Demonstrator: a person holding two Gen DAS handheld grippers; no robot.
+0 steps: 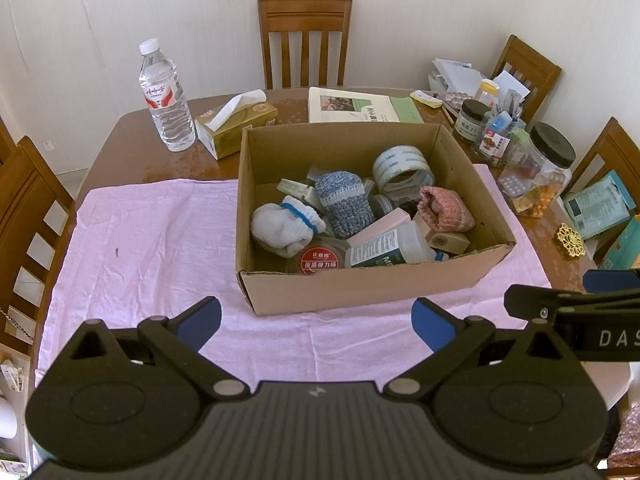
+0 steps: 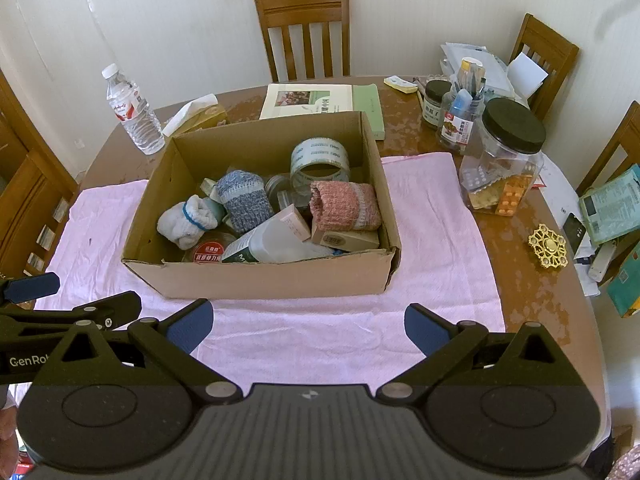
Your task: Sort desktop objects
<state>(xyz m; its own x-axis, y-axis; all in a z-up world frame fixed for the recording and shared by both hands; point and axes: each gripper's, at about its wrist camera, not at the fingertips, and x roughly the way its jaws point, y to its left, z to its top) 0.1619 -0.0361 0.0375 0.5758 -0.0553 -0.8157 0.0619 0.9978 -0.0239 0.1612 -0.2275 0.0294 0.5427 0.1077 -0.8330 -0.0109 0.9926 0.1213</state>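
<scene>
Left gripper (image 1: pixel 316 320) and right gripper (image 2: pixel 308 326): jaws spread wide, holding nothing. Cardboard box (image 1: pixel 360 288) at frame centre contains socks and tape.

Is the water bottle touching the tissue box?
Apart. In the left wrist view, bare brown table shows between the water bottle and the tissue box.

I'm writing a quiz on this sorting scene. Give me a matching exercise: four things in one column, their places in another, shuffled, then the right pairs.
Things:
1. water bottle
2. tape roll
3. gold ornament
4. cardboard box

Places:
A. inside the box, toward its far side
B. on the pink cloth
C. bare table, next to the tissue box
D. bare table, right of the cloth

Pairs: 1-C, 2-A, 3-D, 4-B
</scene>
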